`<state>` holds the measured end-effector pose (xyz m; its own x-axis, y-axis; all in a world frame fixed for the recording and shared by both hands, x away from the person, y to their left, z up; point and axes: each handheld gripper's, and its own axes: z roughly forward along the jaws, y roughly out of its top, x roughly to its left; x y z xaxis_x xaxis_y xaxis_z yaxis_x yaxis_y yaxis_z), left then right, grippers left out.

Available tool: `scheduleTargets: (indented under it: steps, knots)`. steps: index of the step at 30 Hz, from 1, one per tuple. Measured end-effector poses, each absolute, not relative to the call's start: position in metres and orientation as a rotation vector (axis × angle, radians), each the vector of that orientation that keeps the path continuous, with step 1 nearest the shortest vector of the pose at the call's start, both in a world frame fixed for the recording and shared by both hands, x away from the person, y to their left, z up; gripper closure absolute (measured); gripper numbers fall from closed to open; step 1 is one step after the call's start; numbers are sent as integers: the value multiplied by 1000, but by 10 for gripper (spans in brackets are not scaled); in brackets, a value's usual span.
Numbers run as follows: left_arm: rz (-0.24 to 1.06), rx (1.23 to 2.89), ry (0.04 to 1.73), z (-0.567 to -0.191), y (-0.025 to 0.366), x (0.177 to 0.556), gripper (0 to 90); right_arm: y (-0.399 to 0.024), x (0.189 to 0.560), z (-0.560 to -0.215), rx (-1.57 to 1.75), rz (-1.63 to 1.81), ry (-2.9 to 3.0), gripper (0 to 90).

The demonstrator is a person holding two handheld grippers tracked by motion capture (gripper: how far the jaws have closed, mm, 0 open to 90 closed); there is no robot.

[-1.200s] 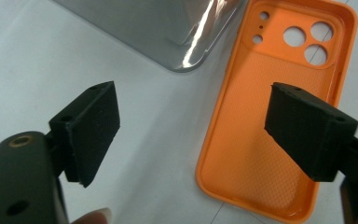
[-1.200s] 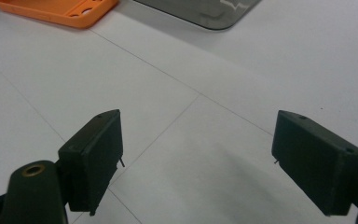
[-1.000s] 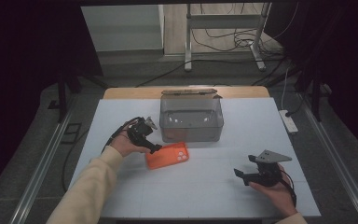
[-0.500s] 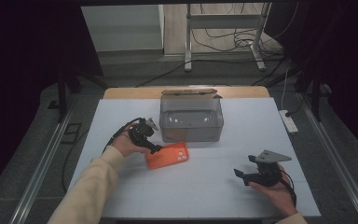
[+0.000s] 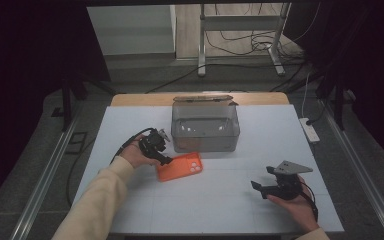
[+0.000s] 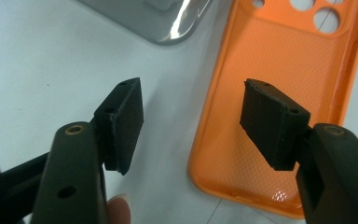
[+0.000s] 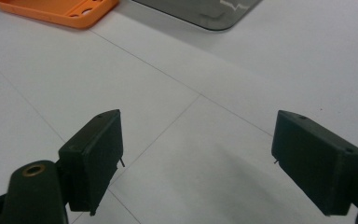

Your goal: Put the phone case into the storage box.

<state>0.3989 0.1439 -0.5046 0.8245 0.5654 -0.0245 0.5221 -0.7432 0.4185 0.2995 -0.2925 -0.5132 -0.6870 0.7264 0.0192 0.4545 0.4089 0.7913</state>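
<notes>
Worktop [image 5: 130,125]: a white surface across the middle of the high view, scored with thin grid lines, with a wooden strip along its far edge.
Box [image 5: 205,128]: a clear grey plastic box with rounded corners, upper centre of the high view, its lid tipped up behind it. Nothing can be seen inside it; its base shows through the walls. One rounded corner shows at the top of the left tool view [image 6: 163,21] and at the top centre of the right tool view [image 7: 205,11].
Phone case [image 5: 180,166]: orange, lying flat on the worktop with its hollow side up, just below the box's lower left corner in the high view and not inside it. Its camera holes show at the upper right of the left tool view [image 6: 289,65].
Left tool [image 5: 164,160]: centre left of the high view, held in a hand with a cream sleeve. Its jaws have just been closing and stand partly spread either side of the case's long edge [image 6: 191,116], one over the bare worktop, one over the hollow. Neither pad presses on the case.
Right tool [image 5: 260,186]: lower right of the high view, well apart from box and case. Jaws spread wide over bare worktop [image 7: 198,140], holding nothing.
</notes>
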Motion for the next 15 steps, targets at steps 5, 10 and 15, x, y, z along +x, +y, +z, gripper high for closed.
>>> scheduleTargets:
  steps: [5,10,15]
  knots:
    - [139,2603,808,-505,144,399,451,-292,299,-513,1023,1157,2340,169]
    - [132,2616,799,-506,144,399,491,-292,300,-514,1024,1168,2343,169]
    - [116,2634,787,-507,143,399,564,-293,300,-513,1025,1166,2342,169]
